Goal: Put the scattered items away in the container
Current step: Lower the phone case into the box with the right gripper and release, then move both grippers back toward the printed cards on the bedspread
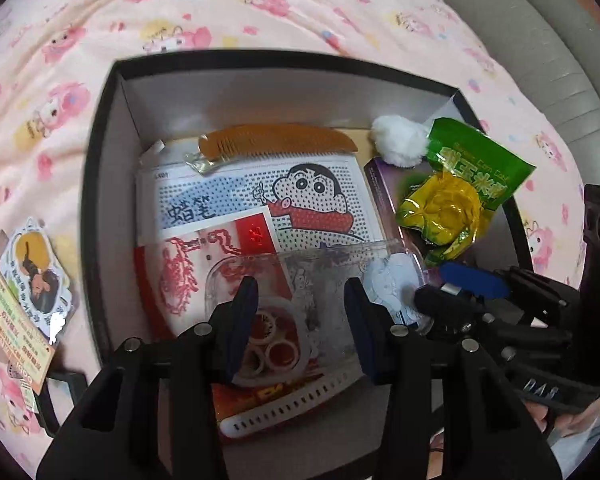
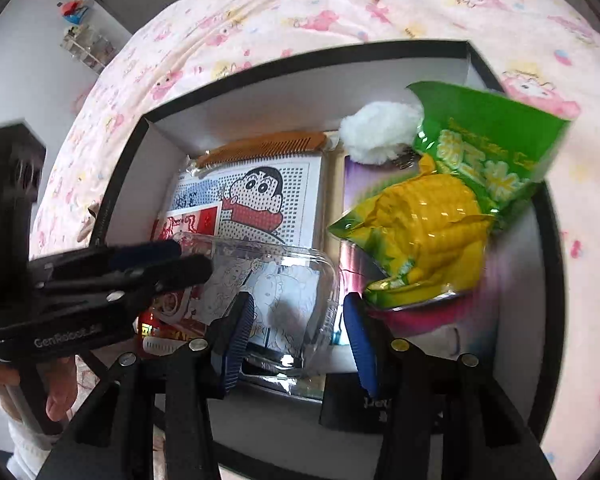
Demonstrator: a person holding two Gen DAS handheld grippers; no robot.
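Below, the clear plastic case [image 2: 276, 280] is framed inside the black box [image 2: 112, 184] between the spread, empty fingers of both tools, left tool [image 1: 300, 320] and right tool [image 2: 298, 332].

Both wrist views close above box [image 1: 100, 208]

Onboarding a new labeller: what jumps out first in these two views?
The black box on the pink cartoon bedsheet, already crowded with things. Brightest is the green and yellow corn snack bag leaning at the box's right side, a white pompom just behind it. Mid-box lies a cartoon boy bead sheet with a brown comb at its far edge, and both open grippers hover over a clear plastic case nearest the cameras.
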